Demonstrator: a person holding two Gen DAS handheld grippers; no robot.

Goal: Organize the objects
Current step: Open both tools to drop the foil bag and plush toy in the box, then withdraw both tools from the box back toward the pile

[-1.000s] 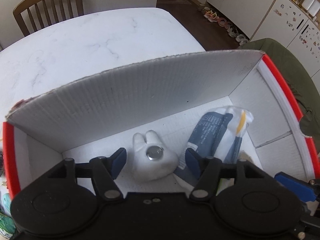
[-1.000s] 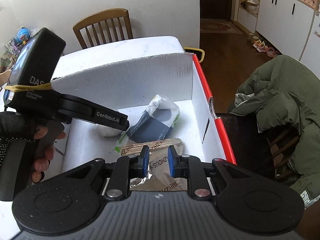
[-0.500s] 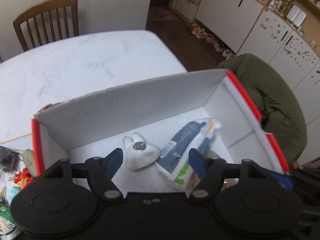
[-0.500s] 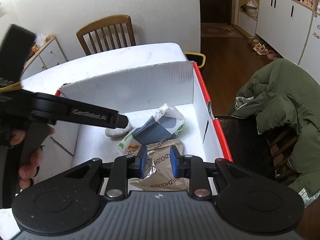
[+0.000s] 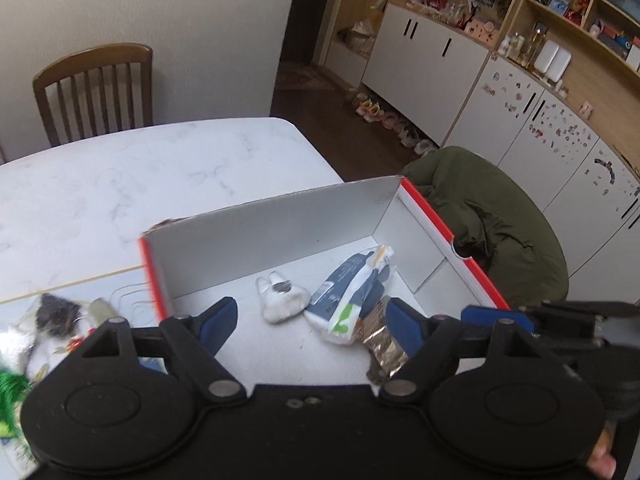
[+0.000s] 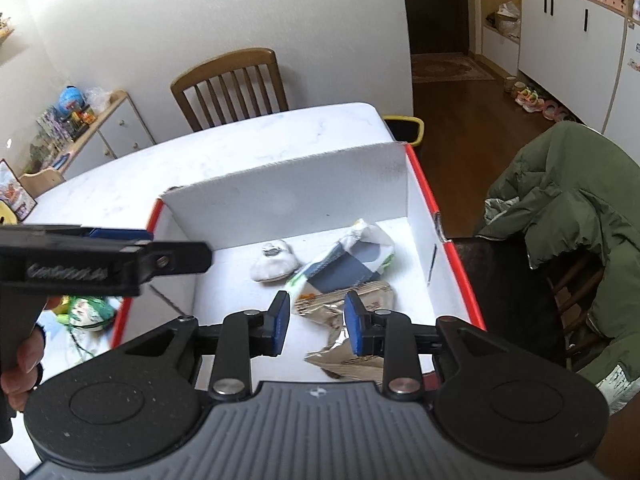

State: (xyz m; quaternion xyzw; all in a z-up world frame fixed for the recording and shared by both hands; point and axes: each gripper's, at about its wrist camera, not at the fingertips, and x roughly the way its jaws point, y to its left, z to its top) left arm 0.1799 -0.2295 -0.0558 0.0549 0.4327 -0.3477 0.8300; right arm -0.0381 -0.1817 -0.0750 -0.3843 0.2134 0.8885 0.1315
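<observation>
A white cardboard box (image 5: 280,236) with a red rim (image 6: 424,188) stands on the table. On its floor lie a white plush toy (image 5: 280,300) (image 6: 274,266), a blue-and-white pouch (image 5: 352,288) (image 6: 344,264) and a crinkled foil snack bag (image 5: 382,346) (image 6: 352,304). My left gripper (image 5: 310,326) hovers open above the box's near left part, with nothing between its fingers. My right gripper (image 6: 316,324) is open above the foil bag and holds nothing. In the right wrist view the left gripper (image 6: 176,254) crosses over the box's left wall.
Small toys (image 5: 52,316) and a green item (image 6: 86,308) lie on the table left of the box. A green jacket (image 6: 572,208) hangs over a chair to the right. A wooden chair (image 5: 94,92) stands at the marble table's (image 5: 140,176) far side.
Both grippers have risen and drawn back from the box. The right gripper's fingers have spread apart and the foil bag lies in the box. The left gripper stayed open.
</observation>
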